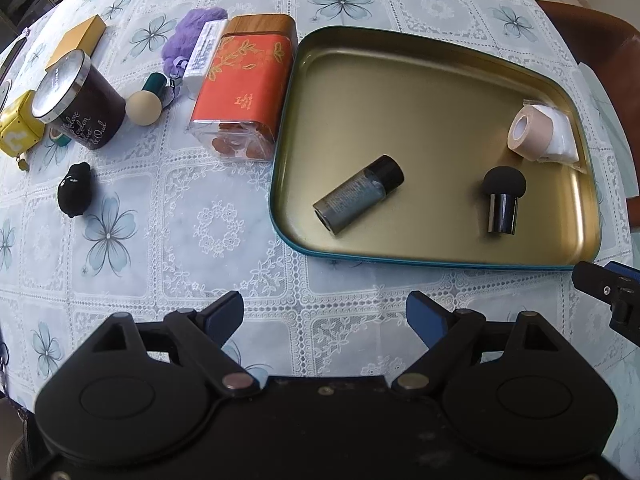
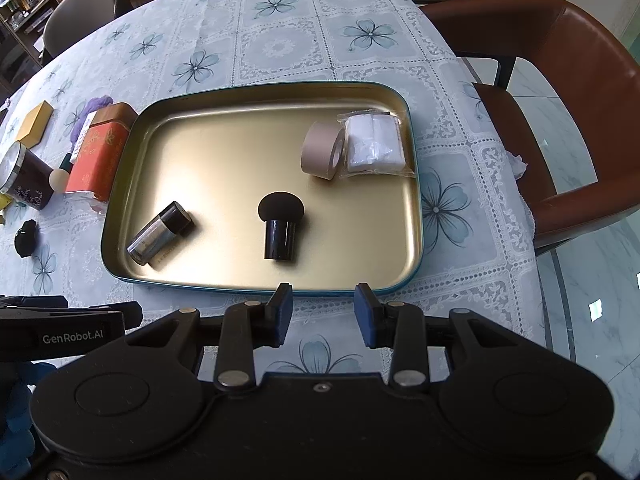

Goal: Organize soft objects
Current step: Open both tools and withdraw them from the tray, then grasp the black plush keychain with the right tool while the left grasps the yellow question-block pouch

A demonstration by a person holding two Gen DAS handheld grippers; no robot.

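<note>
1. Left gripper [image 1: 324, 314]: fingers spread wide, holding nothing, hovering over the table [image 1: 160, 216] short of the tray [image 1: 400, 80].
2. Right gripper [image 2: 323, 314]: fingers moderately apart, empty, tips just short of the tray's near rim.
3. In the tray ahead of the right fingers: black sponge [image 2: 280, 224], bottle [image 2: 160, 236] to its left, tape roll [image 2: 322, 156] and white packet [image 2: 374, 144] far right.
4. Left of the tray: red tin [image 1: 244, 92], beige sponge [image 1: 146, 104], jar [image 1: 80, 100], black plush [image 1: 75, 194].
5. Brown chair [image 2: 560, 100] beyond the table's right edge.
</note>
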